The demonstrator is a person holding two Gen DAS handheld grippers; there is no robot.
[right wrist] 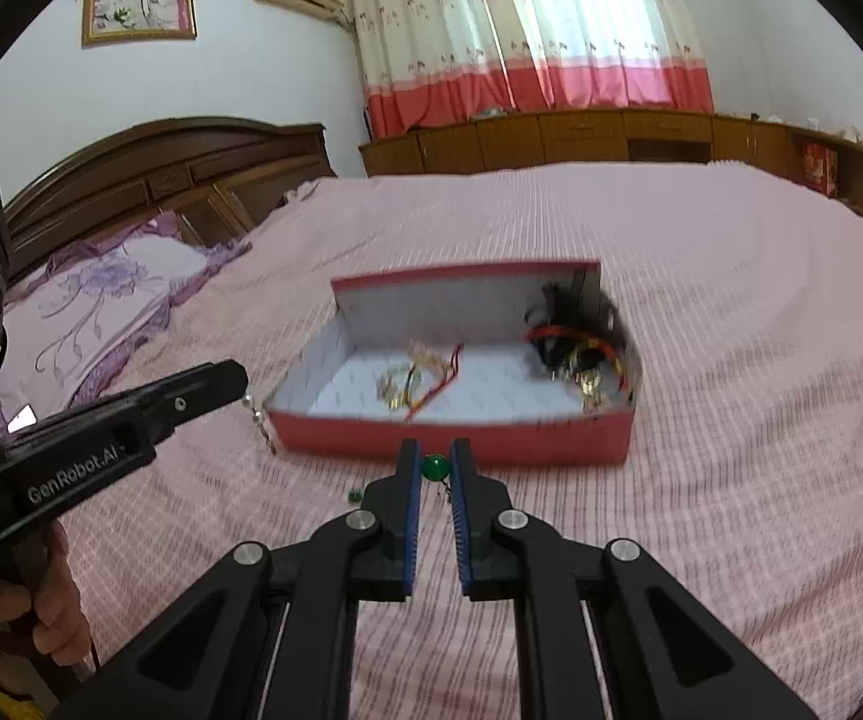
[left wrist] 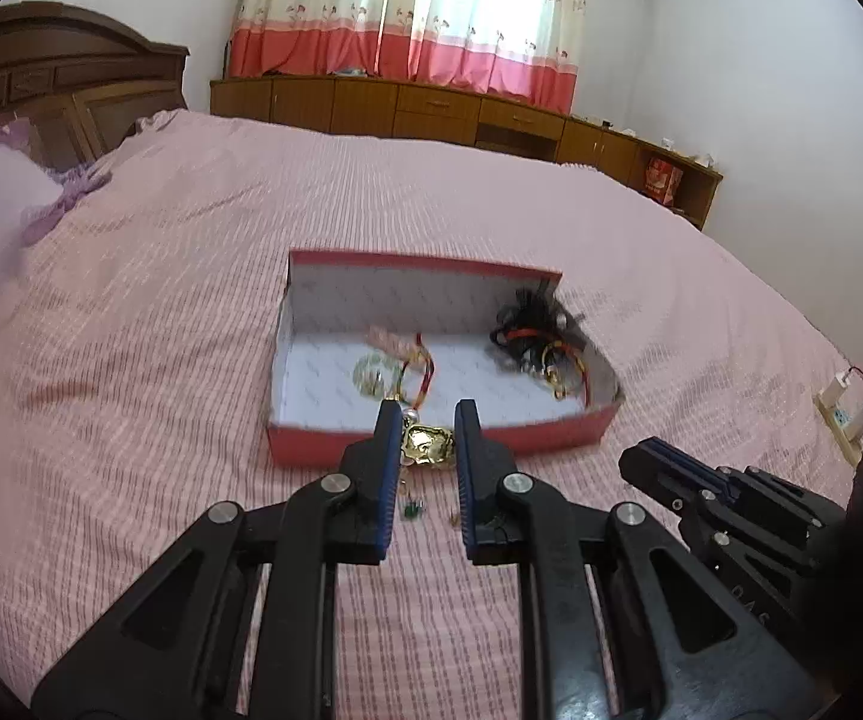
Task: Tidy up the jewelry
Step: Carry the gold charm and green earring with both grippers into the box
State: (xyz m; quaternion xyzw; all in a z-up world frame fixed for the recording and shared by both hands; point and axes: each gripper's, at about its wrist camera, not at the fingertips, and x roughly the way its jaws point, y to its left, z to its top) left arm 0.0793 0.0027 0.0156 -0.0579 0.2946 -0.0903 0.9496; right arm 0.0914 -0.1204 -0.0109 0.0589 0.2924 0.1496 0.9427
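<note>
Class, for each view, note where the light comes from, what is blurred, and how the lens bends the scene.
Left wrist view: daylight glows through the curtain, washing out its middle; the red box and its jewelry are smeared by motion blur; black corners frame the bulging bed. Right wrist view: same backlit curtain, box contents blurred, the headboard curved by the lens.

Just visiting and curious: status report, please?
Left gripper shut on gold pendant. Right gripper shut on green bead. Red box open ahead, path clear.
</note>
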